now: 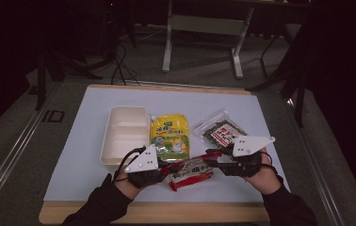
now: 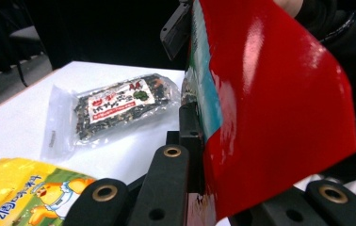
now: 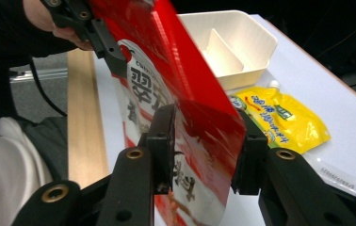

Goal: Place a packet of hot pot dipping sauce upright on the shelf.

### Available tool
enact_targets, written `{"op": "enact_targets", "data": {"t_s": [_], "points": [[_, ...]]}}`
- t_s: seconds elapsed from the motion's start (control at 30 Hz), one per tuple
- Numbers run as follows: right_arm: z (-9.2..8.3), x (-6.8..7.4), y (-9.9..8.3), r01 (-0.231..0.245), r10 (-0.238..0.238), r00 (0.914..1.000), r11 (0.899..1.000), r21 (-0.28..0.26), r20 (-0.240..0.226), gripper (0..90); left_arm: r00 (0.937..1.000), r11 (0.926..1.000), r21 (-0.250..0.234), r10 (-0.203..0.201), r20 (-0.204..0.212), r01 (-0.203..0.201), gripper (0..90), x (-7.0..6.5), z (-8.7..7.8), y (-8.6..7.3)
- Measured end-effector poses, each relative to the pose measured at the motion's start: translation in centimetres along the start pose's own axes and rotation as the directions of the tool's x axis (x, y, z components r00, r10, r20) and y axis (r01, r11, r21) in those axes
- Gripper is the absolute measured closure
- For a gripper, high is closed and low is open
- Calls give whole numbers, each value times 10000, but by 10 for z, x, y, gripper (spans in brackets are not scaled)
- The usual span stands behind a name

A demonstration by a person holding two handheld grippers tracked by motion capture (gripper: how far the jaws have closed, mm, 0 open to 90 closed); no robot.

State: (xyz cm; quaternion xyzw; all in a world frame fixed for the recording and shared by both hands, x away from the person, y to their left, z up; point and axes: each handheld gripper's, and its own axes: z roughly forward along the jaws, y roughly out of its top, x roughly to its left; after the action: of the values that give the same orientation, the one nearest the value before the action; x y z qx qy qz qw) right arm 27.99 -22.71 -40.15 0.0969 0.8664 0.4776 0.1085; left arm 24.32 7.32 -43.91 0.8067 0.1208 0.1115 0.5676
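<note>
Table (image 1: 86, 141): white top with a wooden front edge, bearing everything below.
Tray (image 1: 125, 134): cream, divided into compartments, left of centre, just beside the yellow pouch.
Yellow pouch (image 1: 169, 136): flat on the table between tray and seaweed bag, spout toward the far side.
Seaweed bag (image 1: 221, 132): clear bag of dark flakes with a red-and-white label, flat, right of the yellow pouch, near the right gripper.
Red packet (image 1: 190, 172): near the table's front edge, held between the two grippers, lifted clear of the top; glossy red back facing the left gripper view, printed face turned to the right gripper view.
Left gripper (image 1: 161, 172): jaws clamped together on the red packet's left end; packet edge pinched at the pads (image 2: 192, 125).
Right gripper (image 1: 214, 162): jaws straddling the packet's other end, one on each side (image 3: 204, 150); gap visible, pads not pressing.
</note>
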Motion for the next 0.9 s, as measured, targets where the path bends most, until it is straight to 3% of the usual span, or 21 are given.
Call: {"op": "enact_targets", "data": {"t_s": [0.23,0.47,0.73,0.9], "points": [[-3,1,3,432,-437,9980,9990,-110,-460,891,9998,9999,-40,-143,-138,143,900,3,-3,0],[-8,2,8,519,-527,9963,9986,-139,-679,900,9996,9994,-242,-257,-142,254,885,5,-4,-1],[-21,-3,16,442,-462,9982,9978,-503,-387,900,9965,9976,-296,-636,-546,620,631,8,-13,-7],[-29,-11,21,227,-250,9993,9964,-813,-279,900,9922,9966,-386,-766,-982,731,570,9,-21,-14]]}}
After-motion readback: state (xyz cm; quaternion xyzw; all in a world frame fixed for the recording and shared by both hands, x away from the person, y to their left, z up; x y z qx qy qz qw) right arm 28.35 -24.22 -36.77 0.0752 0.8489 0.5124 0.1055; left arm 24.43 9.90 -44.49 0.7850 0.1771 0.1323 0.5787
